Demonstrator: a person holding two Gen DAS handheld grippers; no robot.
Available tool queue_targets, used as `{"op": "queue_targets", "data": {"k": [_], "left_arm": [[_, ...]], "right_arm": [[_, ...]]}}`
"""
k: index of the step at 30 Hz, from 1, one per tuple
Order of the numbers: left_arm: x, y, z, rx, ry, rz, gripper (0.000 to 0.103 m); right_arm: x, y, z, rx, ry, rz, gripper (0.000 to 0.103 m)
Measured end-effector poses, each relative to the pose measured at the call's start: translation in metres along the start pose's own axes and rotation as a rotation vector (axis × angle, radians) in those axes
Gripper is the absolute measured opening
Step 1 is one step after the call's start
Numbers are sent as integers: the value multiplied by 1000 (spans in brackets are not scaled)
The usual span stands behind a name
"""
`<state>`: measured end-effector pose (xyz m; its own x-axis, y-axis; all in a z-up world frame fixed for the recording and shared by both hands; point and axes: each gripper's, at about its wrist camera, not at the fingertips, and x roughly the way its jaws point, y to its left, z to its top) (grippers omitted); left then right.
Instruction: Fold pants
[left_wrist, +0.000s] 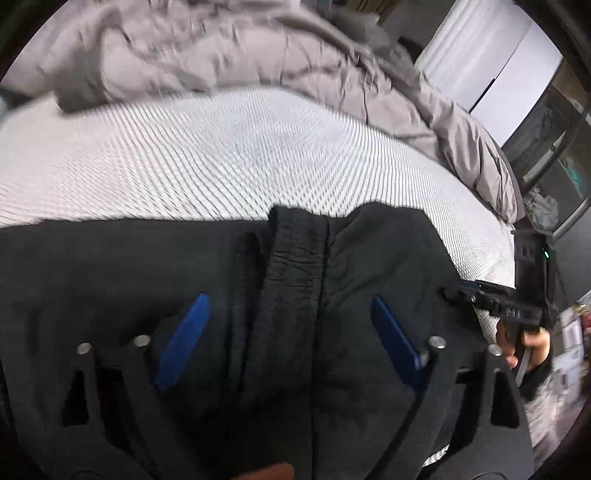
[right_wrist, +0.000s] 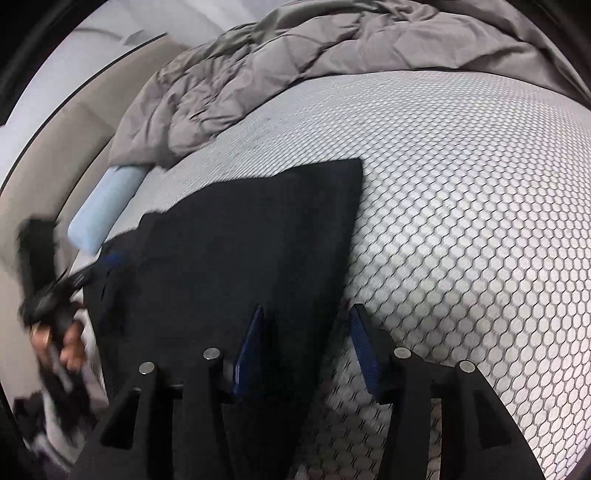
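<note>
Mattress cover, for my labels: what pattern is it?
White honeycomb mesh on the mattress cover, clearest in the right wrist view.

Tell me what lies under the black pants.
The black pants lie flat on the white honeycomb-patterned mattress, which shows around them. A grey duvet is bunched beyond, not under them. Whatever sits directly beneath the fabric is covered.
</note>
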<state>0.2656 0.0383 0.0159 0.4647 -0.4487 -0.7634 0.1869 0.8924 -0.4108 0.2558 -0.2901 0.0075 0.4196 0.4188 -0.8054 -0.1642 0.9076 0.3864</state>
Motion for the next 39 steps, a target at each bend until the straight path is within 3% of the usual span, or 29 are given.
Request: {"op": "queue_targets", "data": {"k": [4, 7, 8, 9, 16, 17, 18, 21, 24, 27, 30, 32, 34, 35, 37, 39], "left_arm": [[36, 4, 8, -7, 70, 10, 80], [48, 0, 10, 0, 72, 45, 77], [48, -2, 11, 4, 58, 69, 66], [49, -4, 11, 5, 49, 78, 49], [15, -16, 9, 40, -51, 96, 24], [11, -15, 8, 42, -61, 130, 24], [8, -15, 6, 52, -57, 176, 31], [23, -8, 2, 33, -26, 286, 66], [13, -6, 3, -3, -38, 270, 70], [-7, -14, -8, 24, -94, 324, 70], [-32, -41, -31, 135, -155, 259, 70], [-40, -65, -49, 222, -164, 169, 70], [-30, -85, -65, 308, -100, 41, 70], [-23, -89, -69, 328, -66, 17, 70], [-2, -93, -81, 376, 15, 27, 69], [5, -97, -91, 458, 38, 61, 69]], "right_arm": [[2, 4, -6, -26, 13, -2, 49], [4, 5, -6, -30, 14, -6, 50], [5, 6, -6, -32, 15, -9, 50], [7, 7, -4, -35, 16, -12, 50], [7, 15, -3, -45, 9, -14, 52], [6, 15, -3, -47, 7, -16, 52], [6, 15, -4, -49, 8, -21, 53], [6, 12, -6, -53, 14, -27, 53], [1, 14, -3, -40, -7, -44, 53], [-20, 23, 1, -58, -78, -61, 53], [-36, 52, 2, -138, -150, -107, 53], [-32, 78, -1, -207, -138, -64, 53], [-19, 100, -10, -279, -98, -35, 53], [-7, 111, -16, -318, -61, -31, 53], [15, 122, -28, -363, 12, -56, 53], [33, 123, -44, -443, 71, -142, 53]]}}
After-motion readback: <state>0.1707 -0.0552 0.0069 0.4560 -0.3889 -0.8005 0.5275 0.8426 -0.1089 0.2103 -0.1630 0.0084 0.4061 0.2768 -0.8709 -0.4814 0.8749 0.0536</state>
